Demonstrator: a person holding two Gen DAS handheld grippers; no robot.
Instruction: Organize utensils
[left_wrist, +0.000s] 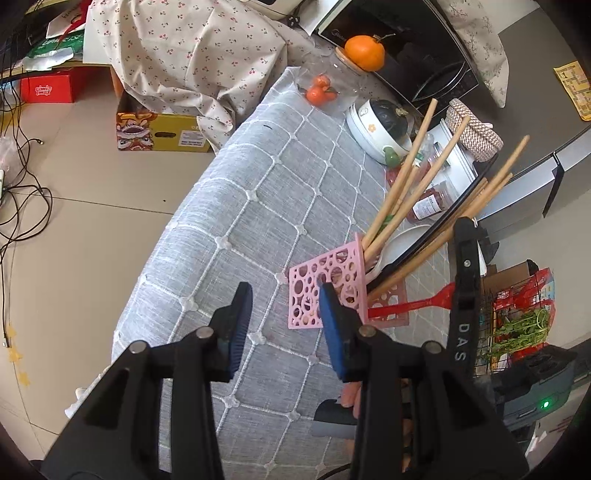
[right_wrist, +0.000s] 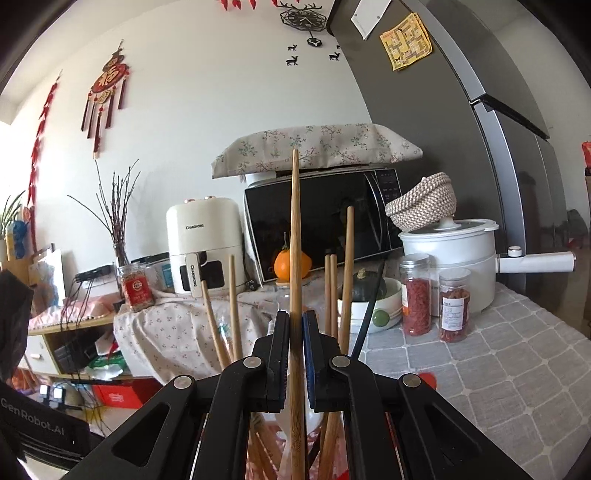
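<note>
Right gripper (right_wrist: 295, 325) clamps chopstick (right_wrist: 295, 221); fryer (right_wrist: 205, 243) reads "CHANGHONG".

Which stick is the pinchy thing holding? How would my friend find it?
Look at the black microwave at the back of the table, then come down to the bunch of wooden chopsticks standing in front of it. The held chopstick is the middle one, pinched by the right gripper. It reaches far higher than its neighbours.
</note>
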